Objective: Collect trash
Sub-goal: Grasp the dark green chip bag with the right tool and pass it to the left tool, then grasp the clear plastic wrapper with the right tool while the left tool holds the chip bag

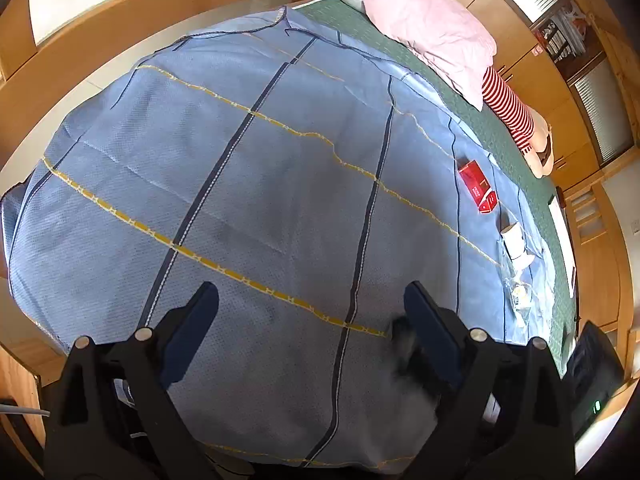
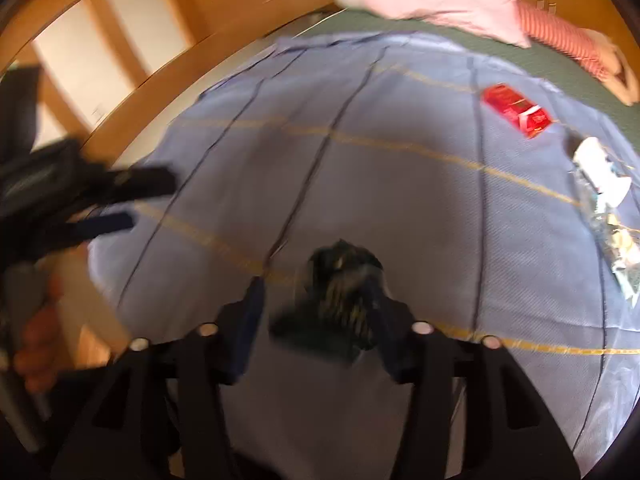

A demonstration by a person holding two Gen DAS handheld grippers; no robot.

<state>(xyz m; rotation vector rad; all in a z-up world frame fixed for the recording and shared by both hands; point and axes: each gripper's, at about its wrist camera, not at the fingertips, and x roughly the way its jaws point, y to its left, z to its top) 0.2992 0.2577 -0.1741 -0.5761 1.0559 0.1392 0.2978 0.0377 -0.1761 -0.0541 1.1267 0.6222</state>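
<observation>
A blue blanket (image 1: 260, 184) with dark and yellow stripes covers the bed. On its right side lie a red carton (image 1: 477, 186) (image 2: 516, 114), a white paper cup (image 1: 514, 240) (image 2: 600, 172) and a crumpled clear wrapper (image 1: 520, 296) (image 2: 616, 240). My left gripper (image 1: 310, 288) (image 2: 128, 200) hangs open over bare blanket; a blurred dark smudge (image 1: 404, 344) sits by its right finger. My right gripper (image 2: 316, 284) is open, with a dark crumpled piece (image 2: 344, 292) between its jaws, against the right finger and blurred. I cannot tell what that piece is.
A pink pillow (image 1: 432, 28) and a red-striped soft toy (image 1: 508, 108) lie at the head of the bed on a green sheet (image 1: 500, 136). Wooden panelling (image 1: 100, 36) borders the bed. A person's hand (image 2: 38, 344) holds the left gripper's handle.
</observation>
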